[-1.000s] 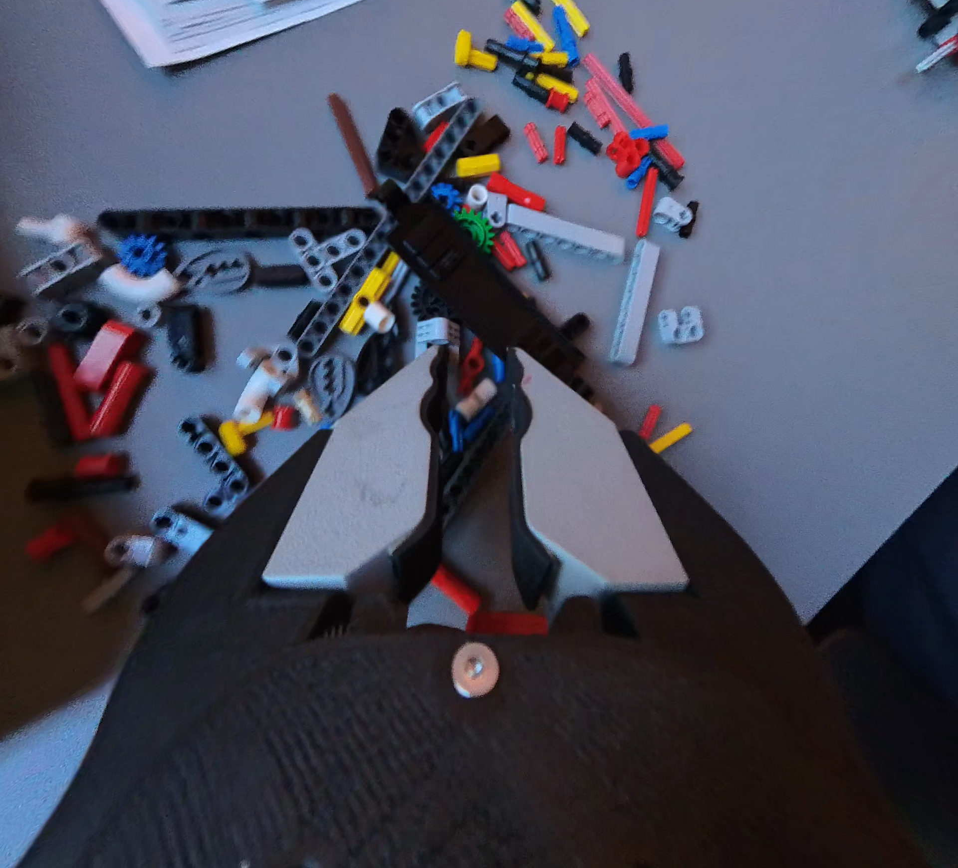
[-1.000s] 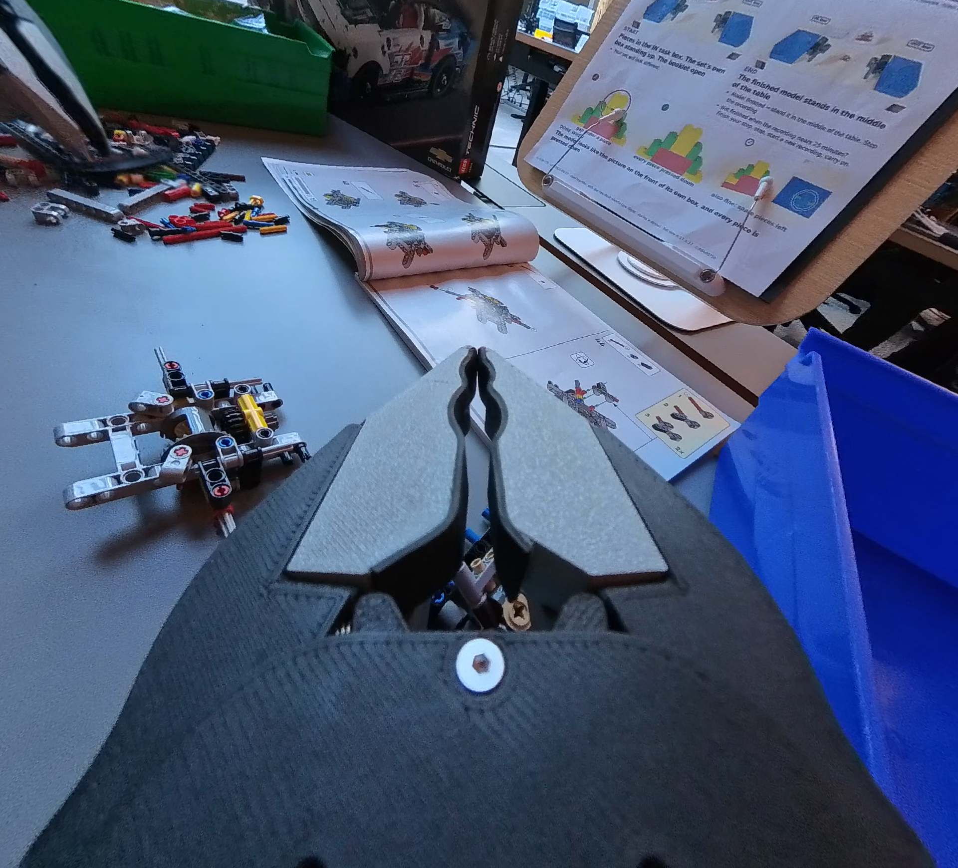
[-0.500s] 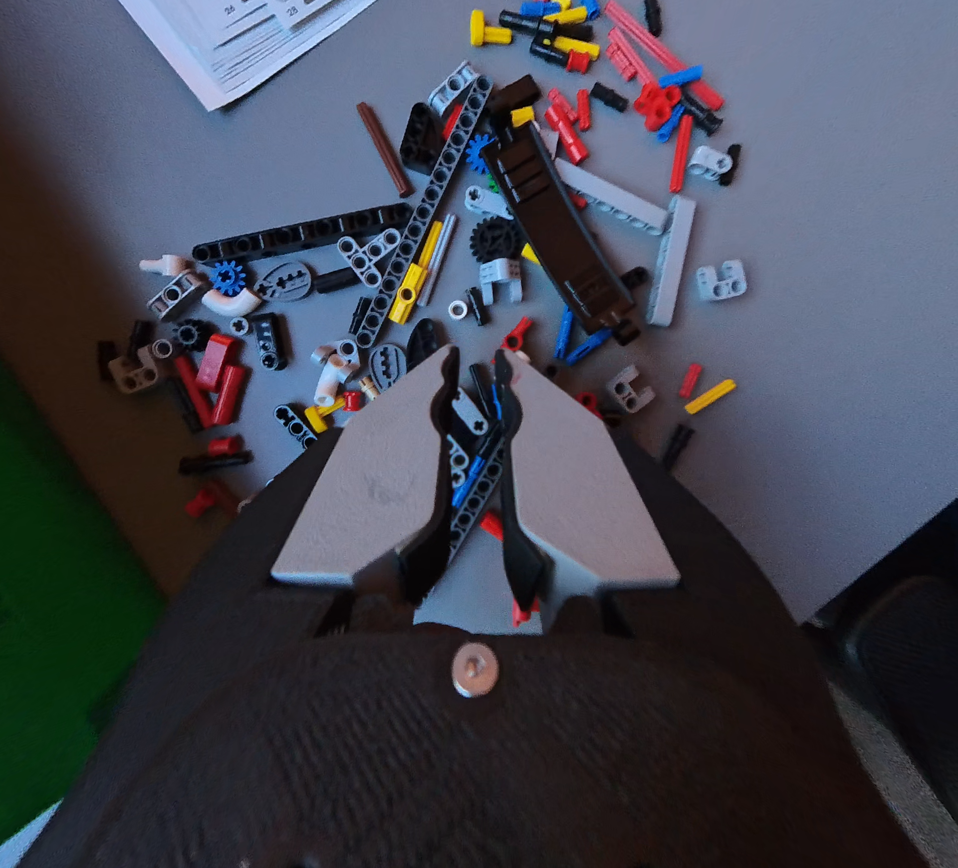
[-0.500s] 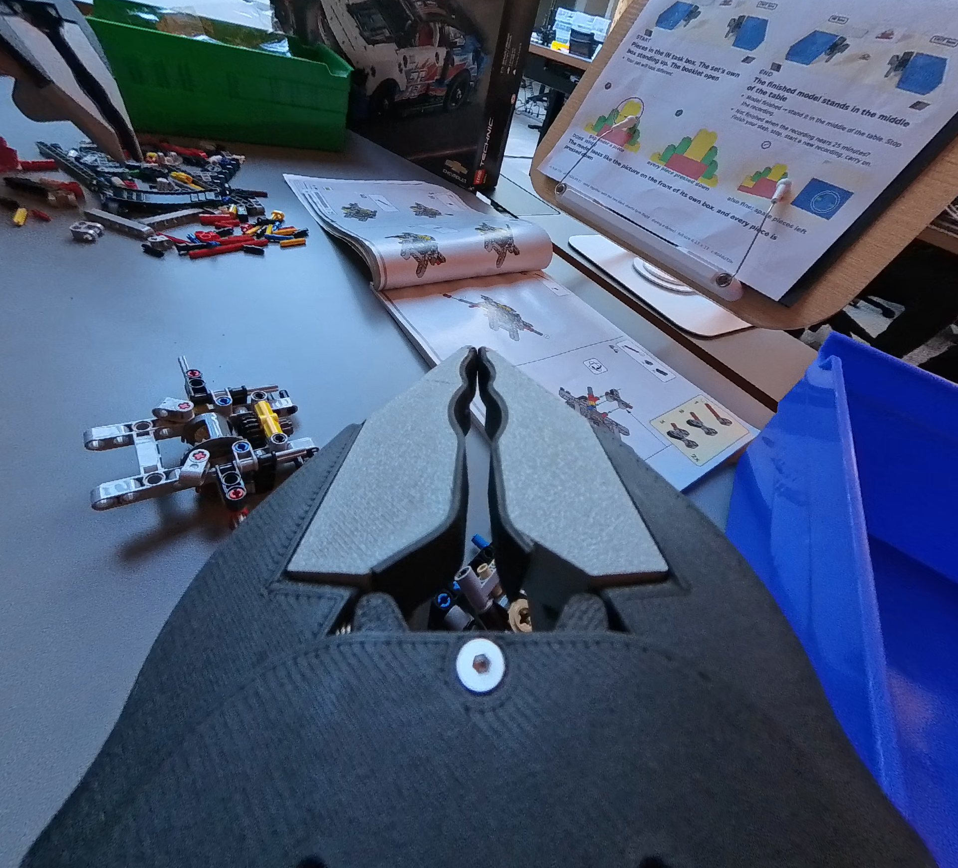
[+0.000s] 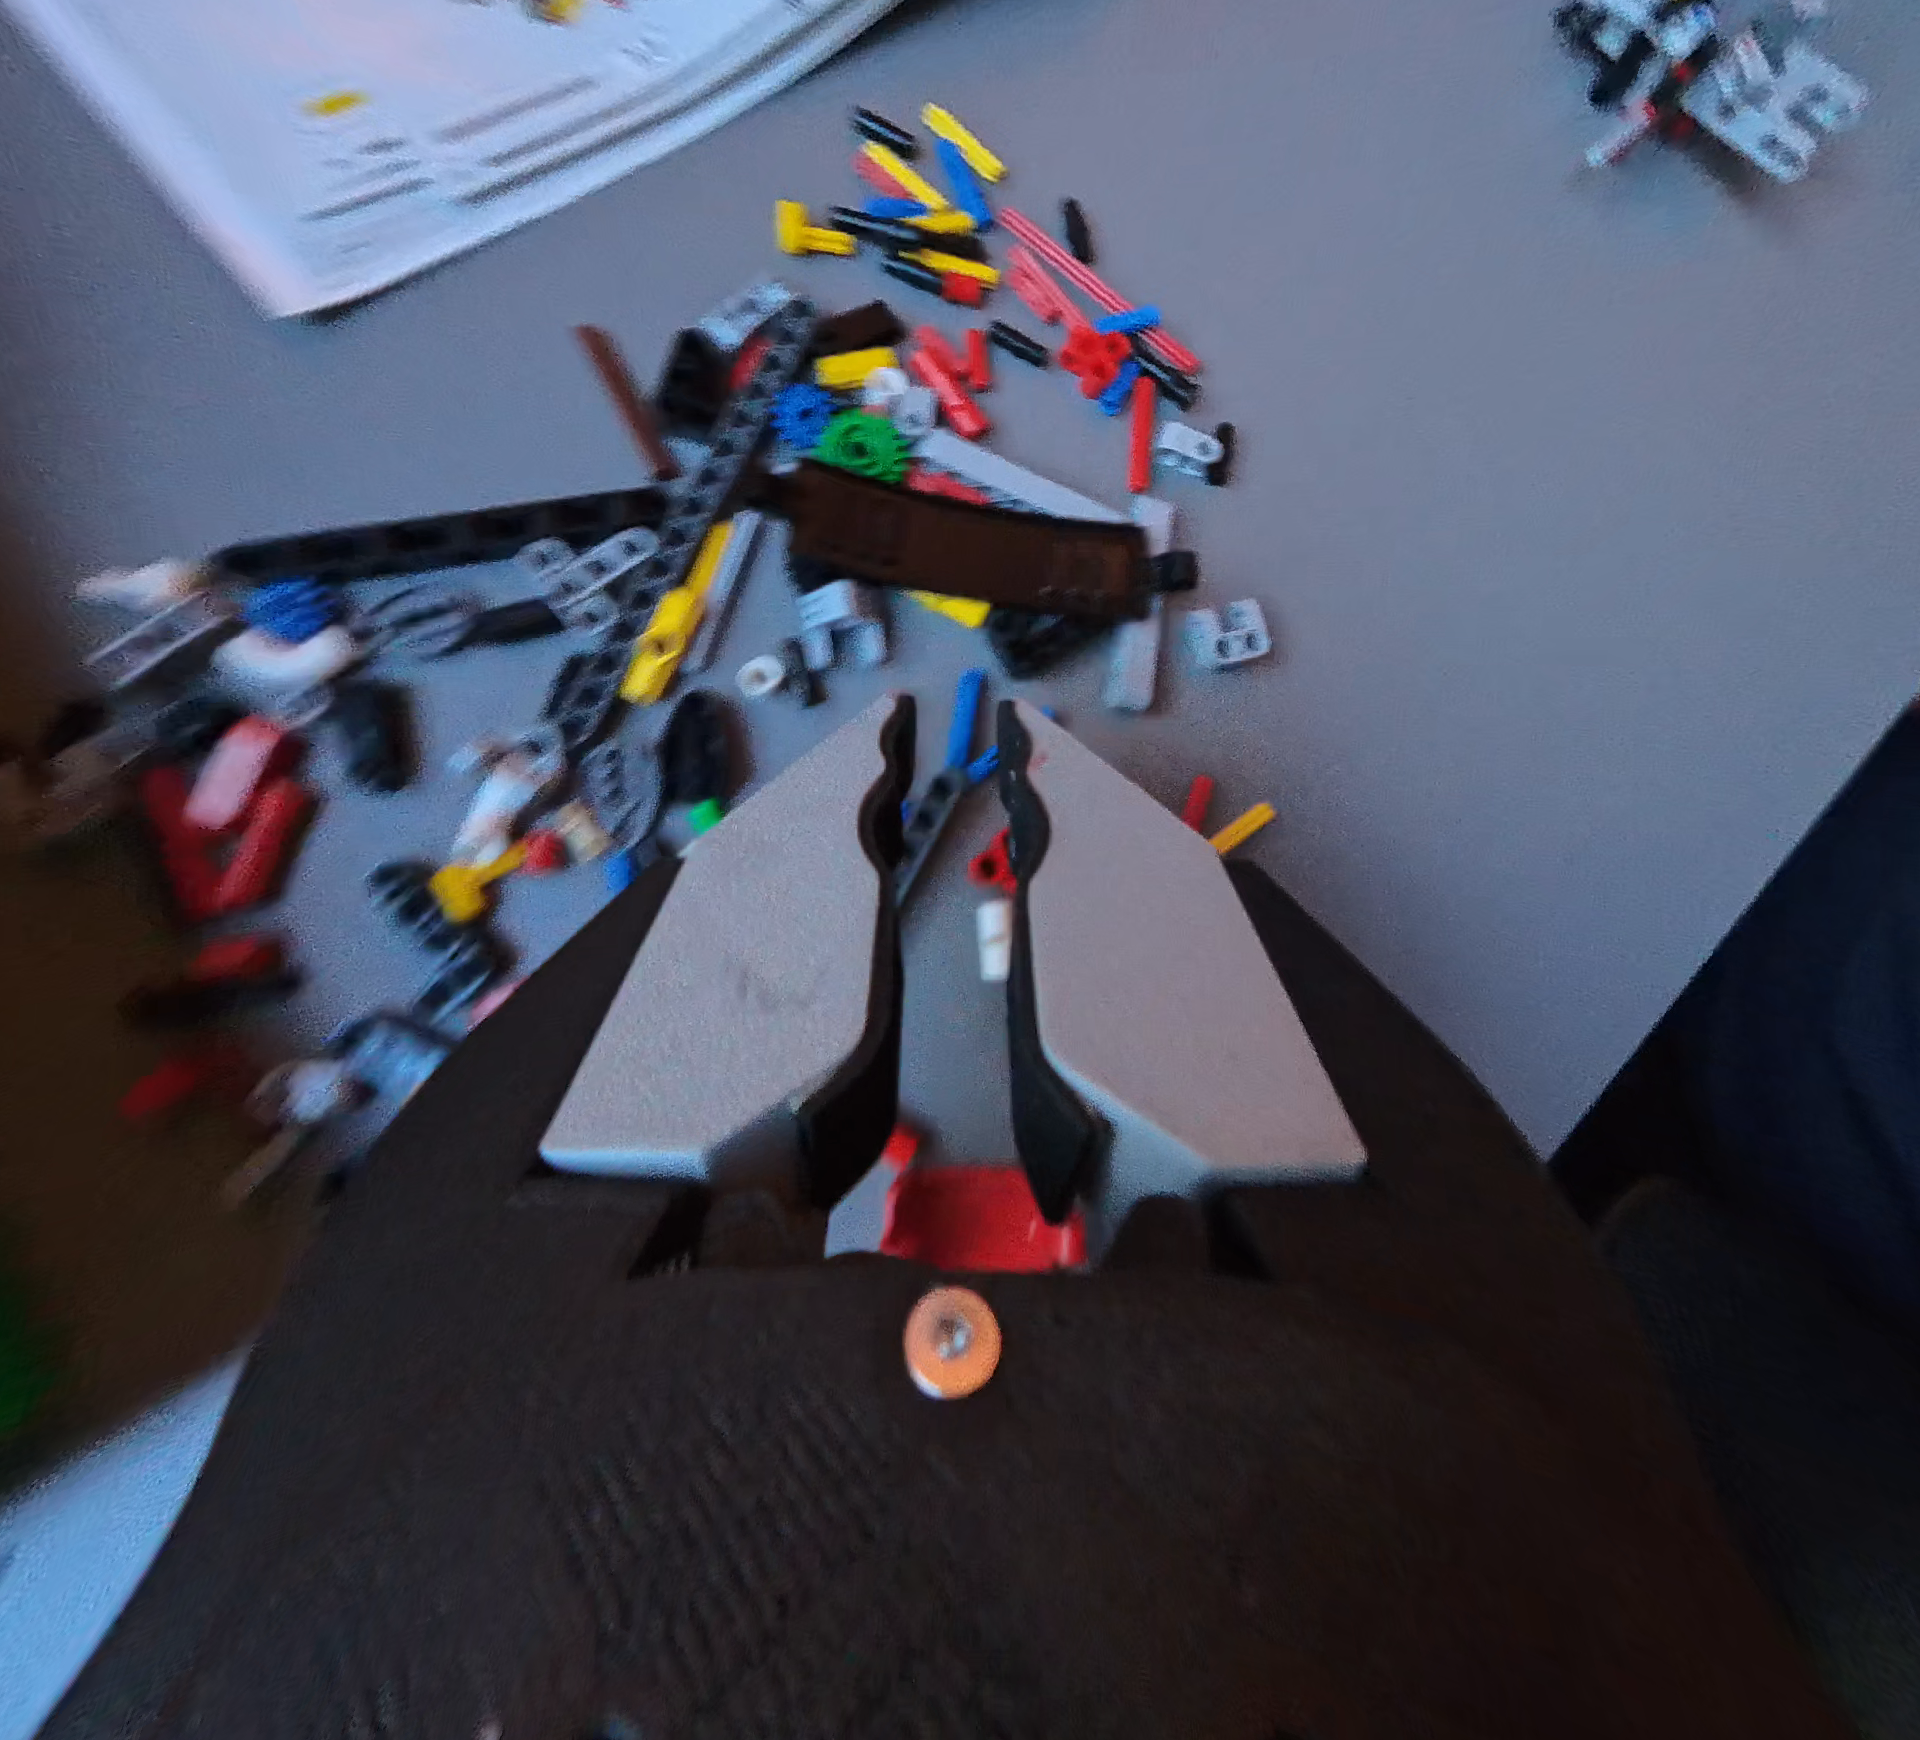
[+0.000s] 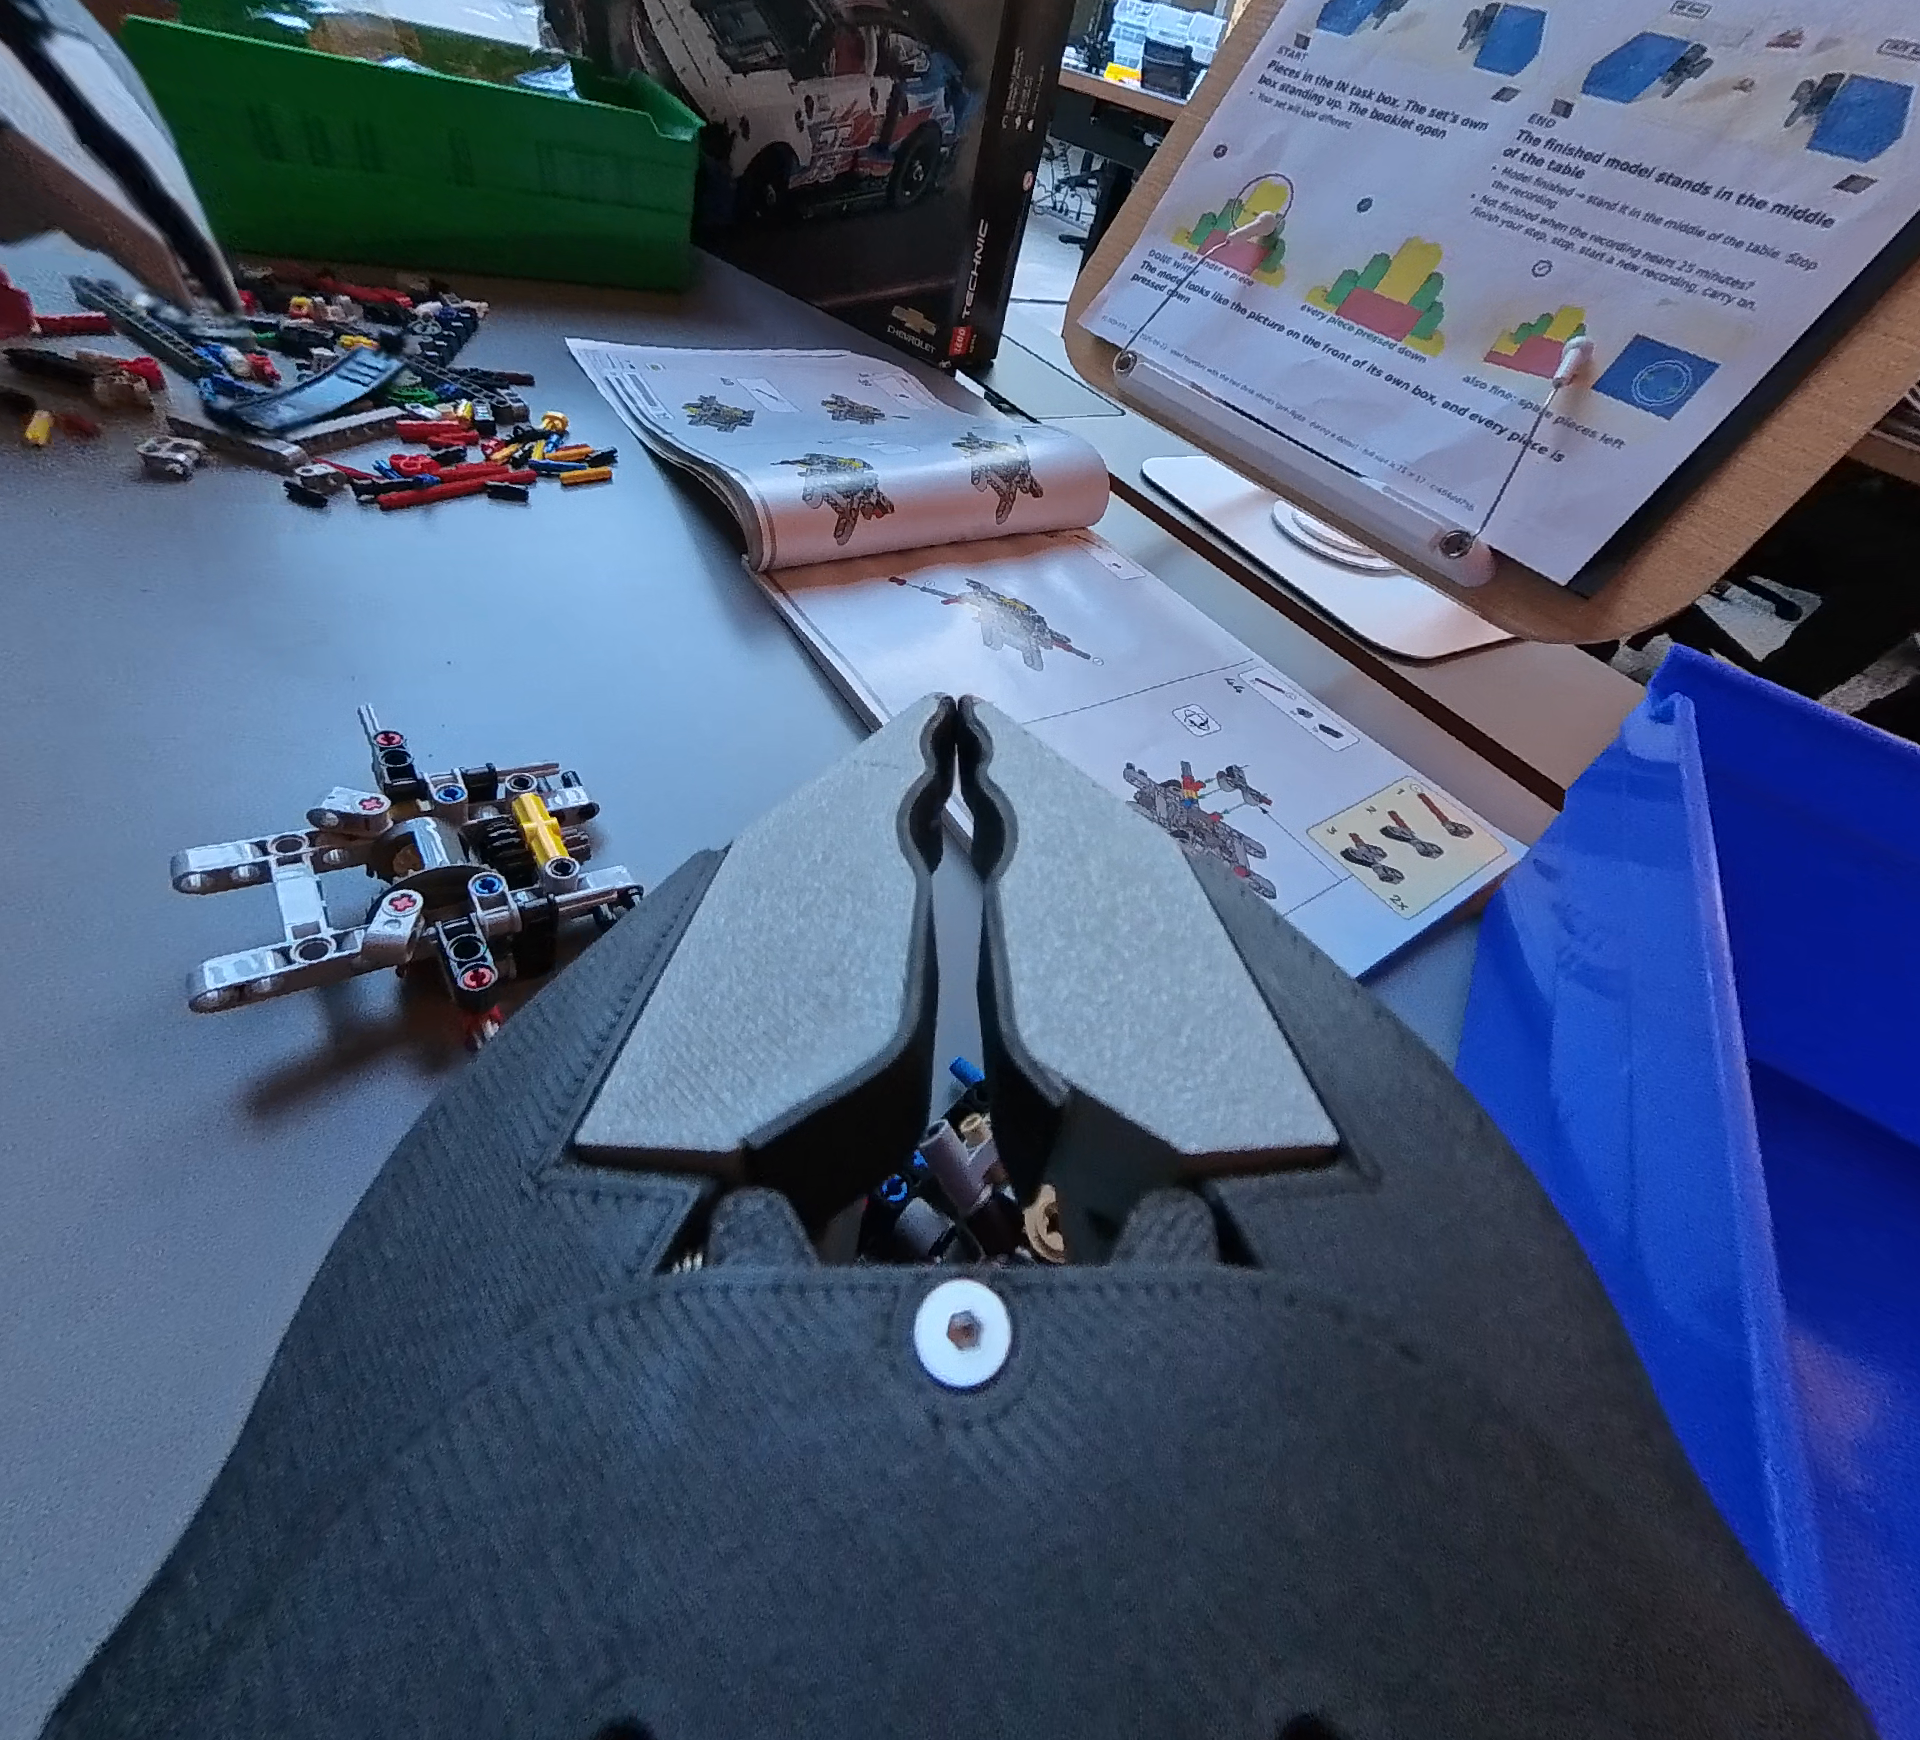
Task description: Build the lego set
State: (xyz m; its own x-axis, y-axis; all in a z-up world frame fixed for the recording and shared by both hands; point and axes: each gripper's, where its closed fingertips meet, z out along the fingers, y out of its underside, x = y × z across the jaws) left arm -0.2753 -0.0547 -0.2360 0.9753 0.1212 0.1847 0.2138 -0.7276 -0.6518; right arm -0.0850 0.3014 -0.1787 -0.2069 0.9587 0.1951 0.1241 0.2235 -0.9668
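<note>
My left gripper [image 5: 956, 714] hangs over a pile of small building pieces [image 5: 883, 402] on the grey table [image 5: 1507, 495]. Its jaws stand a little apart. A short dark grey beam [image 5: 935, 807] with blue pins [image 5: 966, 719] shows between them, along the left finger, and the right finger is clear of the beam. A black curved panel [image 5: 966, 537] lies just beyond the tips. The picture is blurred. This gripper [image 6: 213, 288] also shows in the right wrist view, tips down in the pile. My right gripper [image 6: 956, 708] is shut, tips together with nothing between them, above the open booklet [image 6: 883, 485].
A small grey, black and yellow sub-assembly [image 6: 405, 869] sits on the table left of my right gripper, and also shows in the left wrist view [image 5: 1714, 49]. A green bin [image 6: 416, 152] and a dark set box [image 6: 831, 80] stand behind. A blue bin [image 6: 1714, 1067] and a sheet on a stand [image 6: 1507, 236] are at the right.
The left gripper's jaws have narrowed and its view has swung over the pile. The black curved panel has turned to lie crosswise. The right gripper stays shut and has barely moved.
</note>
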